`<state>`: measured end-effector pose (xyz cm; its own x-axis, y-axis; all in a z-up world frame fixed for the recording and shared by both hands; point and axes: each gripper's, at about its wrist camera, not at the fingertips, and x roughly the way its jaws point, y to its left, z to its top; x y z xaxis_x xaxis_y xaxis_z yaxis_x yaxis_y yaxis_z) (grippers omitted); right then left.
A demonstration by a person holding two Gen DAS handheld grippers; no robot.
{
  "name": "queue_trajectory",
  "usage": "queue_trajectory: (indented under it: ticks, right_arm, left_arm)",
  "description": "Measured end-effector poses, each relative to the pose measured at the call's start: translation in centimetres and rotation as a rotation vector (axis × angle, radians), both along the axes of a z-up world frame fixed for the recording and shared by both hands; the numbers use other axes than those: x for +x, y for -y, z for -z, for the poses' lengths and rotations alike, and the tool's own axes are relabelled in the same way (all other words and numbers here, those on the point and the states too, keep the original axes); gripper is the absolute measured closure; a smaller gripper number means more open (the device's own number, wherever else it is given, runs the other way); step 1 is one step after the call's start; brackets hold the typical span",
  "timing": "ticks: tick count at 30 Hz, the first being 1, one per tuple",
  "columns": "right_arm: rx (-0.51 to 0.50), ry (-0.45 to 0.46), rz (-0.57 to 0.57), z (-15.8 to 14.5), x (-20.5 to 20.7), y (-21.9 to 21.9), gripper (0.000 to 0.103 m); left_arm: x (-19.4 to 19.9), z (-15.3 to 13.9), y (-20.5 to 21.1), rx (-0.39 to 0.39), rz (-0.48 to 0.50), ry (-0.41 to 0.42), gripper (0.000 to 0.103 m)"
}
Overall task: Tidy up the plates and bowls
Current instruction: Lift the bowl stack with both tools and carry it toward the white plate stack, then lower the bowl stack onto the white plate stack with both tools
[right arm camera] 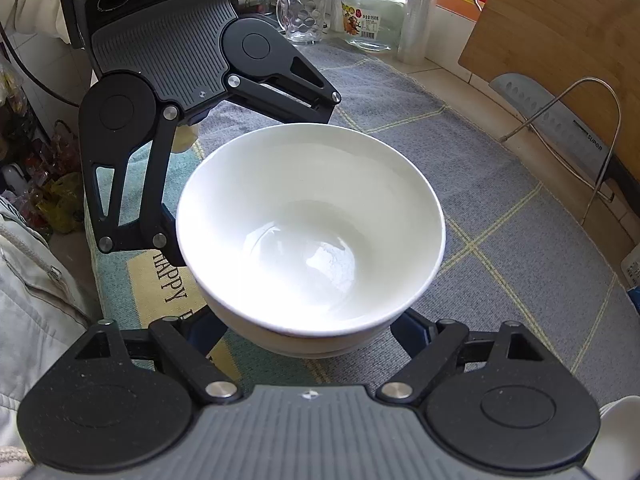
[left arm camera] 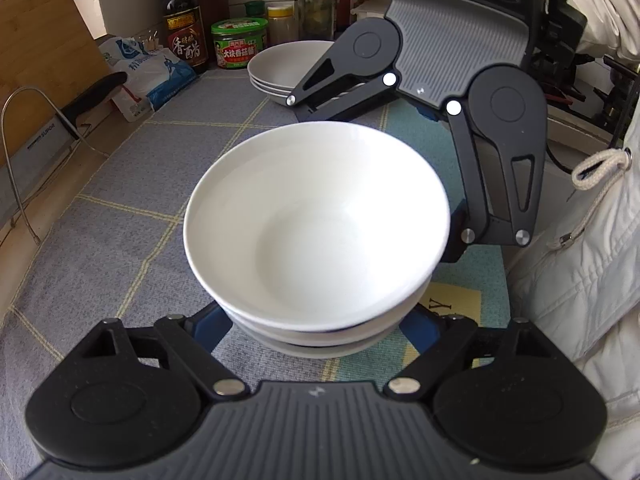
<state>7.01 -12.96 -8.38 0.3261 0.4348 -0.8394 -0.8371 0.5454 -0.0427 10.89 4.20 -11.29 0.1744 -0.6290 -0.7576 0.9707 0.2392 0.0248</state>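
Note:
A stack of white bowls (left arm camera: 316, 232) stands on the grey checked mat (left arm camera: 120, 200) between both grippers; it also shows in the right wrist view (right arm camera: 312, 236). My left gripper (left arm camera: 316, 332) has its blue-padded fingers (left arm camera: 212, 330) spread wide on either side of the stack's base. My right gripper (right arm camera: 308, 336) faces it from the other side, fingers (right arm camera: 412, 336) likewise spread around the base. Whether the pads touch the bowls is hidden. A second stack of shallow grey-white plates (left arm camera: 284, 68) stands at the mat's far end.
Sauce bottles and jars (left arm camera: 238, 42), a salt bag (left arm camera: 148, 76), a cutting board with a cleaver in a wire rack (right arm camera: 560, 112), a glass mug (right arm camera: 302, 16) and a glass jar (right arm camera: 372, 12) line the counter. A white jacket (left arm camera: 580, 260) is at the side.

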Motion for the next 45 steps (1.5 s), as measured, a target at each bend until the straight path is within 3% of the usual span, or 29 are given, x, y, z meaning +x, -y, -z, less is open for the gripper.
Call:
queue_trajectory:
  ticks: [10, 26, 35, 45]
  right_arm:
    - [0.003, 0.029, -0.009, -2.3, -0.4, 2.7, 0.012]
    - [-0.062, 0.117, 0.126, -5.7, 0.1, 15.9, 0.012]
    - [-0.098, 0.128, 0.214, -5.2, 1.1, 22.1, 0.012]
    - [-0.116, 0.110, 0.270, -3.6, 2.2, 24.9, 0.013]
  left_arm:
    - [-0.7, -2.3, 2.7, -0.013, -0.010, 0.023, 0.014]
    - [1.5, -4.5, 16.3, -0.077, 0.108, 0.115, 0.014]
    - [3.5, -4.0, 23.0, -0.082, 0.159, 0.140, 0.014]
    - [5.5, -3.1, 26.4, -0.062, 0.180, 0.130, 0.015]
